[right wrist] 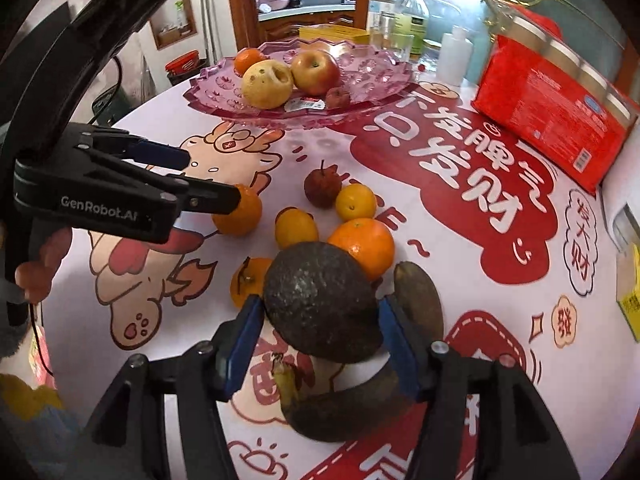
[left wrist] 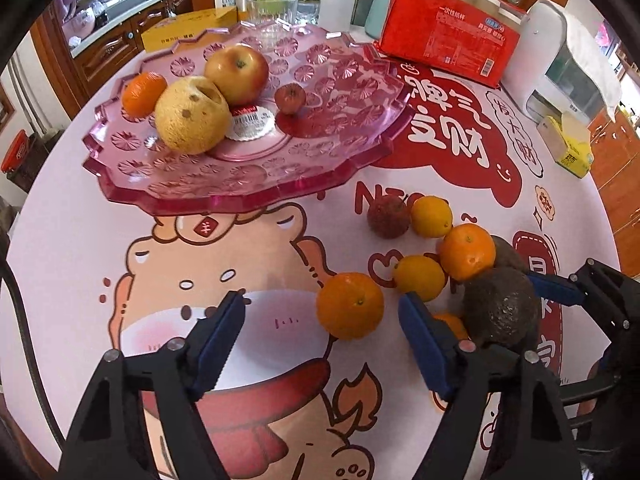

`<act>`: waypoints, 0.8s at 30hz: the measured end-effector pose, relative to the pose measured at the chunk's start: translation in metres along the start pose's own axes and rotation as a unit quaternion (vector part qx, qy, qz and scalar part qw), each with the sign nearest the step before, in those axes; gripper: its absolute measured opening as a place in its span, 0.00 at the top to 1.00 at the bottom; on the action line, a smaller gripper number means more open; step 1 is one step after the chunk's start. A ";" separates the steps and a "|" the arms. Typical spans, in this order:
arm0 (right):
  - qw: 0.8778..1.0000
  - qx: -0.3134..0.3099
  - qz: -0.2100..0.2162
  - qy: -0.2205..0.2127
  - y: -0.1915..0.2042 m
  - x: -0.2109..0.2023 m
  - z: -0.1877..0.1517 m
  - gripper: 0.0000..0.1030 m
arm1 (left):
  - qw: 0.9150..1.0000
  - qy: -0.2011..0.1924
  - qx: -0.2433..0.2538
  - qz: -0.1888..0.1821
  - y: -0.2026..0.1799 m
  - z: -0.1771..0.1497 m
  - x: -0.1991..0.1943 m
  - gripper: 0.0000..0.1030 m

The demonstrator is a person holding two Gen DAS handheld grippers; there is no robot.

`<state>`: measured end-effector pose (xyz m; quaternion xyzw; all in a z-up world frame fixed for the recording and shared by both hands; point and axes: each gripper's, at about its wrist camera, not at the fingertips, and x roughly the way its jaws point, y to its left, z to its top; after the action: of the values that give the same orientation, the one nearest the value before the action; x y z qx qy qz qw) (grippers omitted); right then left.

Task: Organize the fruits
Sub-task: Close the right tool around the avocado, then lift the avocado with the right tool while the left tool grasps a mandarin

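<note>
A pink glass fruit plate (left wrist: pixel 352 152) (right wrist: pixel 384 80) holds a yellow pear (left wrist: pixel 192 116), a red-yellow apple (left wrist: pixel 237 69), a mandarin (left wrist: pixel 142 93) and a small red fruit (left wrist: pixel 290 98). On the tablecloth lie oranges, yellow citrus and a small red apple (left wrist: pixel 388 216). My left gripper (left wrist: pixel 320 328) is open, with an orange (left wrist: pixel 350 305) (right wrist: pixel 238 216) between its fingers, not gripped. My right gripper (right wrist: pixel 320 316) is shut on a dark avocado (right wrist: pixel 320 300) (left wrist: pixel 500 308). A darkened banana (right wrist: pixel 416 300) lies under and beside it.
A red pack of paper cups (left wrist: pixel 444 28) (right wrist: pixel 552 108), bottles and glasses (left wrist: pixel 276 0), a yellow box (left wrist: pixel 188 28) and a white dispenser (left wrist: pixel 560 68) stand at the table's far side. A small yellow box (left wrist: pixel 568 148) sits at the right edge.
</note>
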<state>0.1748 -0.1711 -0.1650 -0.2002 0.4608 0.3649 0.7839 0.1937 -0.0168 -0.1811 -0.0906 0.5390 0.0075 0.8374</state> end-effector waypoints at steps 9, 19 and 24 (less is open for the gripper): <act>0.999 -0.036 -0.019 -0.025 0.007 0.004 -0.003 0.42 | 1.000 0.016 -0.005 -0.001 -0.005 0.001 0.018 0.38; 0.999 -0.018 -0.036 -0.024 0.011 0.000 -0.005 0.43 | 1.000 0.003 0.000 -0.029 -0.013 -0.004 0.014 0.64; 0.999 0.008 -0.037 -0.033 0.010 -0.013 -0.004 0.43 | 0.999 -0.012 -0.007 -0.030 -0.007 -0.009 -0.005 0.64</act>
<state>0.1608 -0.1728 -0.1553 -0.1987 0.4303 0.3382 0.8130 0.1844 -0.0243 -0.1787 -0.1126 0.5257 -0.0126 0.8431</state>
